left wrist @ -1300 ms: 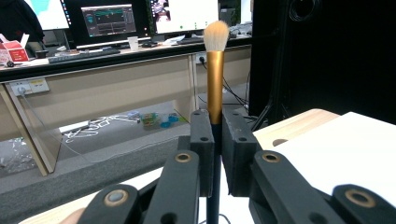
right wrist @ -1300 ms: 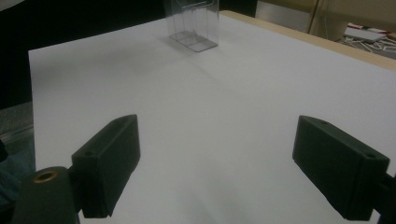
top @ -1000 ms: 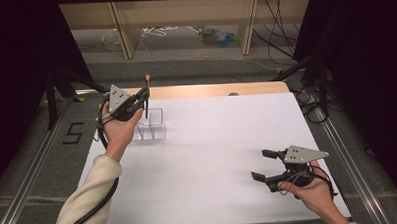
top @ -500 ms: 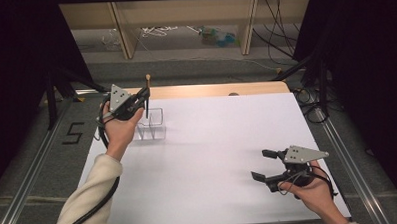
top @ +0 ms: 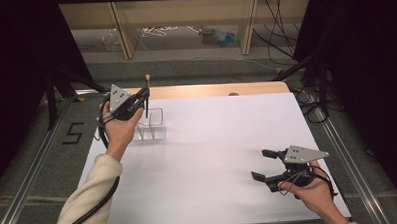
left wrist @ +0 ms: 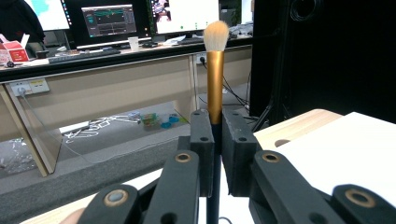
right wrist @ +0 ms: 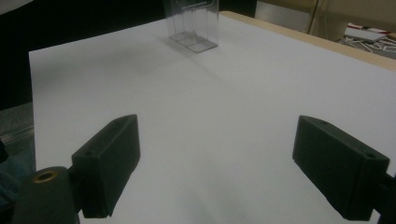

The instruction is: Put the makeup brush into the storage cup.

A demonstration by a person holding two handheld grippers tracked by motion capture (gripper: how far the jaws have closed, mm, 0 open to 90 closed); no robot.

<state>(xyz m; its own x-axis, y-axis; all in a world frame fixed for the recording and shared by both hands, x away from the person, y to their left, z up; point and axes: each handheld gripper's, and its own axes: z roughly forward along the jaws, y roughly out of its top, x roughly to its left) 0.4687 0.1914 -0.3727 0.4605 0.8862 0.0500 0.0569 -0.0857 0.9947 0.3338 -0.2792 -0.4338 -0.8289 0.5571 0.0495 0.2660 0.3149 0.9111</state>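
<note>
The left tool (top: 145, 96) is clamping a makeup brush (left wrist: 215, 70) upright above the clear organizer (top: 152, 124), risking tipping it, while the right tool (top: 265, 164) is idling wide.

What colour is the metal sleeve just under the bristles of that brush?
Gold, on the black-handled makeup brush with pale cream bristles; the left gripper view shows it best.
</note>
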